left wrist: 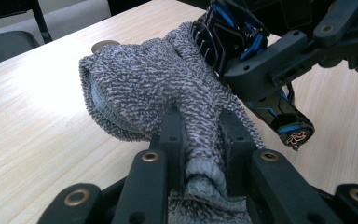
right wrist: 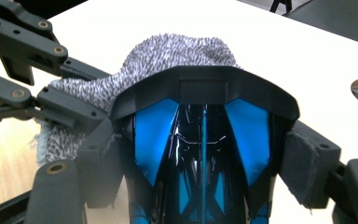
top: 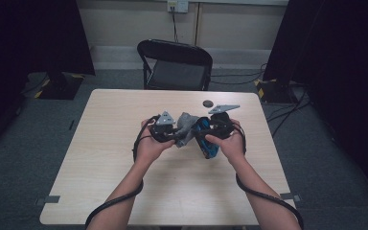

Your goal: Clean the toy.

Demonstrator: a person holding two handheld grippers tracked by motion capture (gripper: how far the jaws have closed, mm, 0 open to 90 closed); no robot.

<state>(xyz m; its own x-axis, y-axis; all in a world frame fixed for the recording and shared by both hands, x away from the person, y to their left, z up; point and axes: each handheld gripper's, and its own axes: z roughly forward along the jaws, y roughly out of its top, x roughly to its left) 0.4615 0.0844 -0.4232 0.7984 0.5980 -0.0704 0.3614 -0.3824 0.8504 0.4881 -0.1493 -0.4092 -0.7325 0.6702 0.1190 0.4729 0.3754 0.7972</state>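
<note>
The grey sock (left wrist: 158, 88) is held above the middle of the table (top: 100, 158), between the two grippers, and one end of it is pulled over the tip of a black and blue toy car (right wrist: 200, 154). The left gripper (left wrist: 199, 140) has its jaws closed tight on a bunched fold of the sock near its cuff. The right gripper (right wrist: 200, 149) holds the car, its padded jaws standing wide and pressing on both sides of the body.

The sock looks soft, light and stretchy, with a rough knitted surface that should not slip easily; it will probably fold and sag where nothing supports it. A grip on the thicker cuff edge seems the best place. The car looks hard, smooth and glossy, so it could slide between the pads, and its thin fins may be fragile.

Farther on the table, beyond the hands, lies a small dark round disc (top: 208, 103). A black folding chair (top: 177, 64) stands behind the table.
</note>
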